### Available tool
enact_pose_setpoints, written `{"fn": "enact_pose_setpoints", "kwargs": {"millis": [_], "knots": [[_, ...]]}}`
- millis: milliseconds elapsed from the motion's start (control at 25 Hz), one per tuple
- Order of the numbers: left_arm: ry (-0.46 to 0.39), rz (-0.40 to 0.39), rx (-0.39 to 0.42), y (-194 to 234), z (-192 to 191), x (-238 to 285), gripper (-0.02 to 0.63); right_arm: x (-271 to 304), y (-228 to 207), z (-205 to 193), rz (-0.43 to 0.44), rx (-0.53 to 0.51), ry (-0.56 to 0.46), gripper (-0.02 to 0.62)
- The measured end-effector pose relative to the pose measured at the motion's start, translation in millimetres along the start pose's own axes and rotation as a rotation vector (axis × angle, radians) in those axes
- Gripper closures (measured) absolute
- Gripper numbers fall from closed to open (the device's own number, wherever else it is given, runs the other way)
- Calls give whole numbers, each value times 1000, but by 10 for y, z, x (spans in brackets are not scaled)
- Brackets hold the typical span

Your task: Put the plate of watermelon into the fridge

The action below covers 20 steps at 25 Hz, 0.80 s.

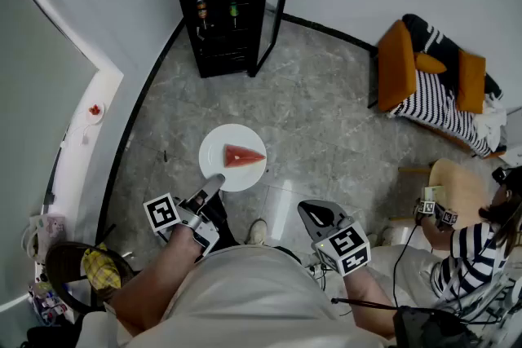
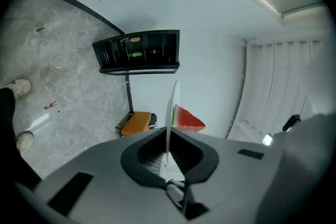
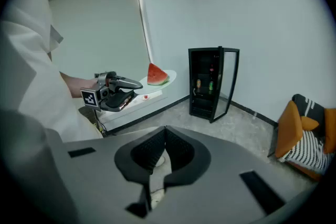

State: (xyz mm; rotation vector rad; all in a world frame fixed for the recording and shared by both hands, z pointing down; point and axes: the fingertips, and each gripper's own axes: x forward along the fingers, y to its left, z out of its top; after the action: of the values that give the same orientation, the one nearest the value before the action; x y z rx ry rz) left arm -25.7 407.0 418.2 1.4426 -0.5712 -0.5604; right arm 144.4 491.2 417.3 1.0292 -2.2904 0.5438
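Note:
A white plate (image 1: 220,167) with a red watermelon wedge (image 1: 243,156) is held level above the grey floor. My left gripper (image 1: 214,185) is shut on the plate's near rim. In the left gripper view the plate (image 2: 170,113) shows edge-on between the jaws, with the wedge (image 2: 186,119) on its right side. The black fridge (image 1: 224,4) stands ahead by the wall, its glass door (image 1: 277,0) swung open and bottles on its shelves. My right gripper (image 1: 314,216) hangs shut and empty to the right of the plate. From the right gripper view I see the left gripper (image 3: 113,93), plate (image 3: 157,81) and fridge (image 3: 210,84).
An orange chair with a striped cloth (image 1: 432,85) stands at the far right. A seated person in a striped top (image 1: 481,248) is at the right edge. A white ledge (image 1: 86,134) with a small dish (image 1: 95,110) runs along the left wall.

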Motion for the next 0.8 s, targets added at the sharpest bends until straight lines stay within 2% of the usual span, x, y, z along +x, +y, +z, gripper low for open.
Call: {"fn": "enact_pose_setpoints", "kwargs": {"millis": [160, 360, 600, 800], "knots": [[-17, 5, -27, 31, -174, -174, 585, -71, 146, -100, 20, -15, 3, 580], [-46, 32, -9, 72, -231, -318, 584, -84, 202, -162, 48, -14, -9, 581], [-76, 34, -8, 69, -44, -307, 584, 128, 249, -57, 110, -41, 14, 578], [-76, 33, -33, 125, 272, -220, 584, 429, 186, 188, 93, -47, 25, 577]]}}
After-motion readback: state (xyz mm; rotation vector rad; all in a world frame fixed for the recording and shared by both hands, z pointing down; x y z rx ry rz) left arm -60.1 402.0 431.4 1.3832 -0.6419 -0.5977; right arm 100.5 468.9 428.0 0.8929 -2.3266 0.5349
